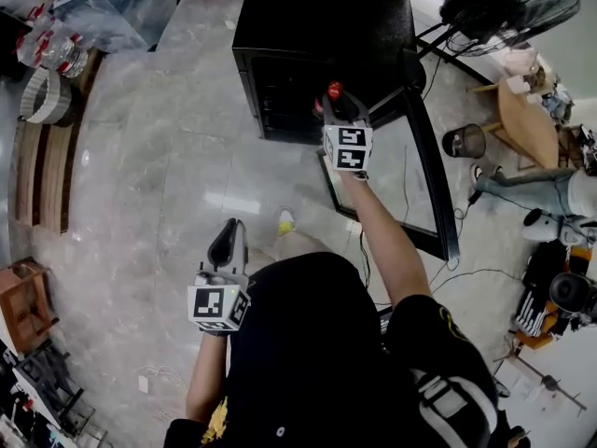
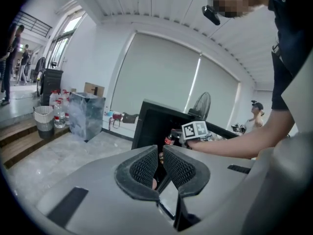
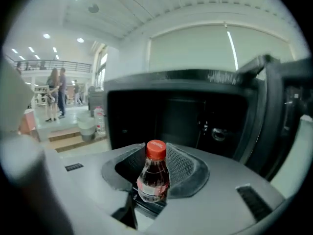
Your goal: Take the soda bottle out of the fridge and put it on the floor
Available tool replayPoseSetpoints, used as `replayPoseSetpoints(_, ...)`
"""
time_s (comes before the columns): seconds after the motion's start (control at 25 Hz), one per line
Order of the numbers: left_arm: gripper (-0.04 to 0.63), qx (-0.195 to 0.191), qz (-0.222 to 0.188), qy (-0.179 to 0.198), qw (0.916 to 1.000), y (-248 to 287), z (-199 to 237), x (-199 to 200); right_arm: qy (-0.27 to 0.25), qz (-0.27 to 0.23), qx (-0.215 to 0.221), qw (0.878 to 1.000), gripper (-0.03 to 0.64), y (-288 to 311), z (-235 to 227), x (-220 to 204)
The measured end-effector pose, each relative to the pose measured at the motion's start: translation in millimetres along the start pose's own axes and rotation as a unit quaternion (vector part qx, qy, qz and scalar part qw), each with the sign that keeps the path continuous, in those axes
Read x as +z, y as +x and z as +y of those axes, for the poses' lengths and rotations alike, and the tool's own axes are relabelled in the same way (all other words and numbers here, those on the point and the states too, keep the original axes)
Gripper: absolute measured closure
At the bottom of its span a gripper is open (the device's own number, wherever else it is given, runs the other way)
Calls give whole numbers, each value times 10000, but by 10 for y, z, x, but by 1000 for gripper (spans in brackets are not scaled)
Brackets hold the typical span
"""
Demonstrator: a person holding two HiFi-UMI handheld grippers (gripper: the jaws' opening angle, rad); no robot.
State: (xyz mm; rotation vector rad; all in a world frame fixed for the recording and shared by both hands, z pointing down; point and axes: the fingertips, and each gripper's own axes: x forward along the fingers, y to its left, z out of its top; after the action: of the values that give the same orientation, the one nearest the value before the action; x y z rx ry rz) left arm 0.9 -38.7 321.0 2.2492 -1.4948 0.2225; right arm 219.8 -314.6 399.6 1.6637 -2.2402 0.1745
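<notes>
The right gripper [image 3: 156, 154] is clamping the soda bottle [image 3: 153, 177] upright between its jaws, the open fridge [image 3: 195, 116] just beyond them; the left gripper [image 2: 161, 163] is holding its jaws almost closed, empty; a slack grip could be letting the bottle slip.

head view: steeply down over floor [image 1: 168, 175] | both gripper views: roughly level, toward fridge [image 1: 322, 26] (closest from right) | shared: fridge

The soda bottle [image 3: 154, 176] sits in the right claw [image 1: 334, 97] before the open fridge [image 1: 317, 26], the left claw [image 1: 228, 233] well behind.
</notes>
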Motion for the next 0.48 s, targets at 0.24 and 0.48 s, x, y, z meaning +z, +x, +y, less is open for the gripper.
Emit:
replayPoseSetpoints(0.24, 544, 78, -181, 436, 9989, -32, 98, 51, 15, -249, 565, 9981, 500, -931, 315, 327)
replayPoseSetpoints(0.48, 543, 0, -365, 764, 9964, -55, 117, 255, -6, -451, 778, 9960, 500, -1550, 510, 628)
